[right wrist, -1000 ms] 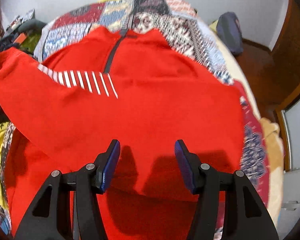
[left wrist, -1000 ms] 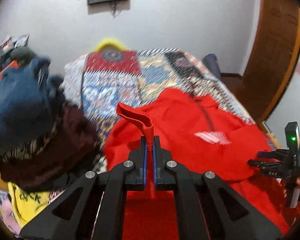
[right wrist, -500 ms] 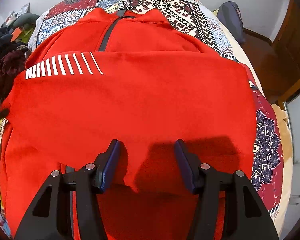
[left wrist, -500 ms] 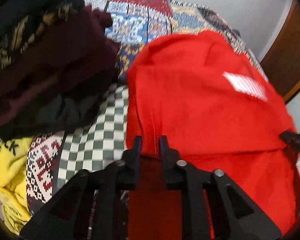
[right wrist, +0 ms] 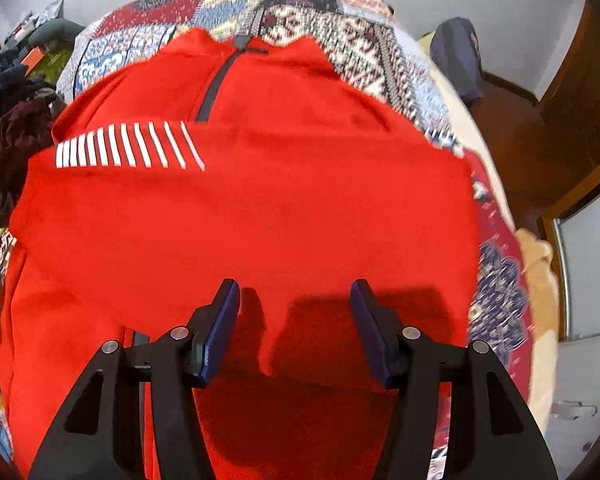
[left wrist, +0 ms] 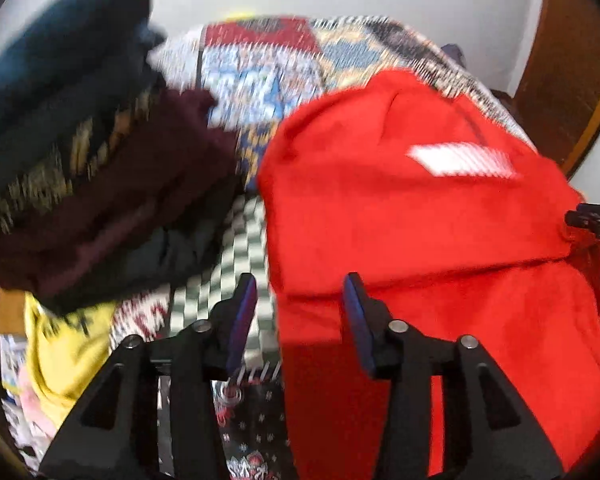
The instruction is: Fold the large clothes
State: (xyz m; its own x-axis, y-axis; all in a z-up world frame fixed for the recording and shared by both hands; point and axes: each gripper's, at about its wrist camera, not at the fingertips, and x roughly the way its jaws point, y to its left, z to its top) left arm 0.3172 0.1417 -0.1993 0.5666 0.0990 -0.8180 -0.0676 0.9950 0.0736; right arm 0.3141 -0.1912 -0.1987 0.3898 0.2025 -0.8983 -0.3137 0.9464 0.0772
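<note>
A red zip-neck fleece top (right wrist: pixel 260 208) lies flat on a patchwork-patterned bedspread (right wrist: pixel 340 40), collar toward the far wall, a sleeve folded across its chest. Left of it sits a heap of dark crumpled clothes (left wrist: pixel 100 184), over a yellow printed garment (left wrist: pixel 64 344). A brown wooden door (right wrist: pixel 572 120) stands right.
</note>
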